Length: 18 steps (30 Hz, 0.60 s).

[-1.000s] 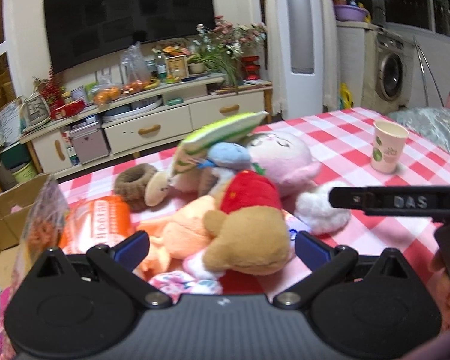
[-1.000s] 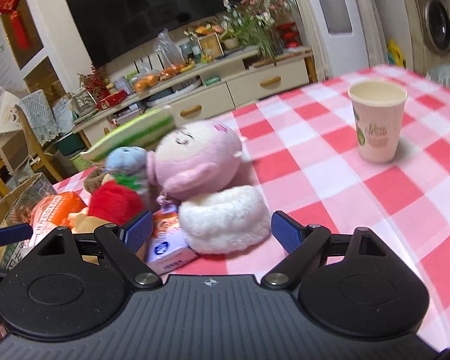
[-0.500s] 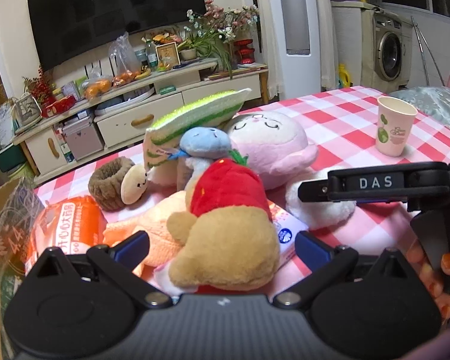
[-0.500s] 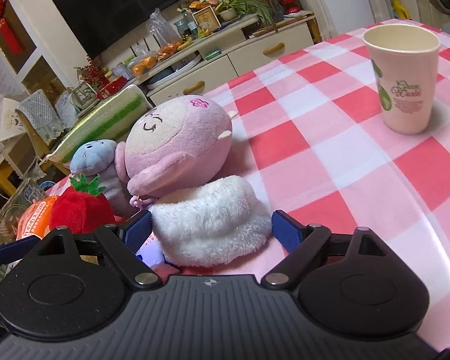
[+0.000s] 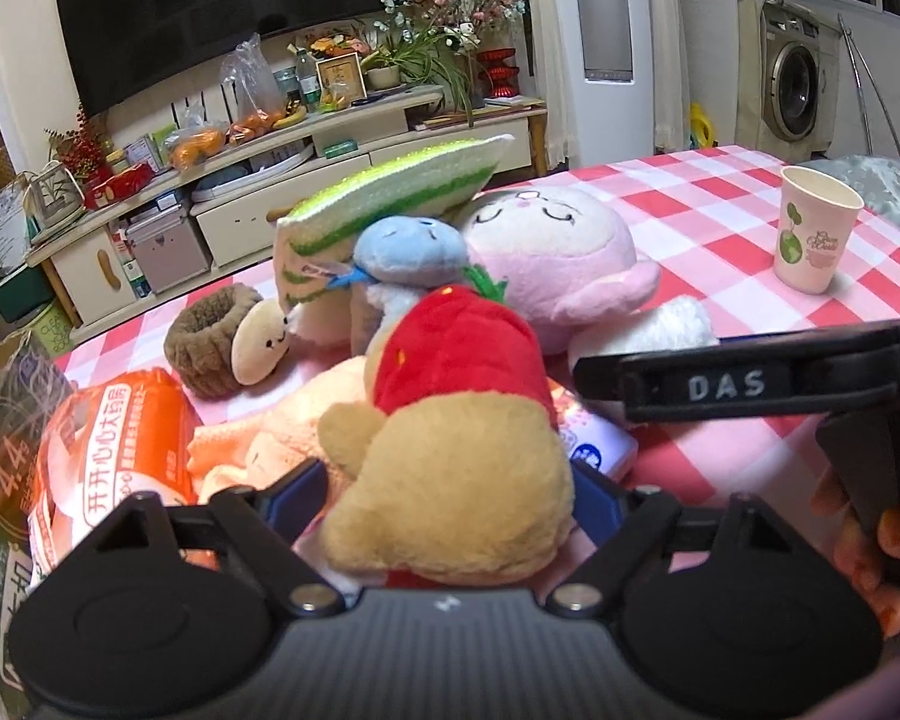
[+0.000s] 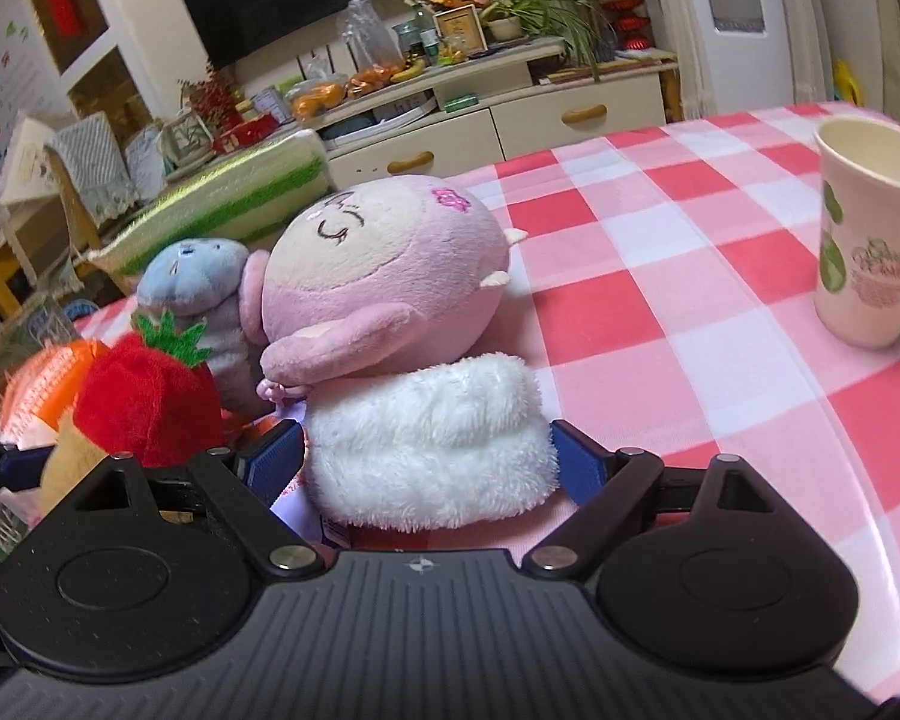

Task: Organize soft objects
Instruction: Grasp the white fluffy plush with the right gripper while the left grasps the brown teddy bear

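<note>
Now left tongs (image 5: 450, 495) have just been closing, gripping tan plush (image 5: 450, 480); white plush (image 6: 429, 438) is straddled by open right tongs (image 6: 426, 456) for pickup

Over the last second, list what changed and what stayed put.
Both grippers came in closer to the pile. The left gripper has just been closing its jaws around the tan plush. The right gripper now straddles the white fluffy plush, whether gripping is unclear. The paper cup and other toys stayed.
</note>
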Available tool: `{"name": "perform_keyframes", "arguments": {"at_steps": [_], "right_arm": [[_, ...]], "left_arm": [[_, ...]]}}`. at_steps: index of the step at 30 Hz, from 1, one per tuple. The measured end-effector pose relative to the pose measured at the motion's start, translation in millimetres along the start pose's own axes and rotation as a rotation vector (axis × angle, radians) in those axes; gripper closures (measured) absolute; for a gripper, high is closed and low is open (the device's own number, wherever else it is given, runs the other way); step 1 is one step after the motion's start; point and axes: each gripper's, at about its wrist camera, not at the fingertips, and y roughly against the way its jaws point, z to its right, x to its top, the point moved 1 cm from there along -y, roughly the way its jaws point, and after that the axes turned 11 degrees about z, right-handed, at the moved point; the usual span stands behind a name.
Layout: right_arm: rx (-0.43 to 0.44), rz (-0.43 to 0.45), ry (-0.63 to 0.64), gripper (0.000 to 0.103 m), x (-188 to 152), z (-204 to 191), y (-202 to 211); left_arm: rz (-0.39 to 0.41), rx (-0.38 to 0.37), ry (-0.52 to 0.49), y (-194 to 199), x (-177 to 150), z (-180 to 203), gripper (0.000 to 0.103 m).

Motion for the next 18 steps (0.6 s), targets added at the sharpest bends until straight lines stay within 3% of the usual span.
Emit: {"name": "perform_keyframes", "arguments": {"at_steps": [12,18], "right_arm": [[-0.034,0.002,0.091,0.0,4,-6,-14],[-0.033,-0.002,0.111,0.011,2,-9,-12]], "left_arm": [[-0.014,-0.037,0.037,1,0,-5,0.033],[-0.018,-0.071,0.092,3,2,-9,0.036]]}}
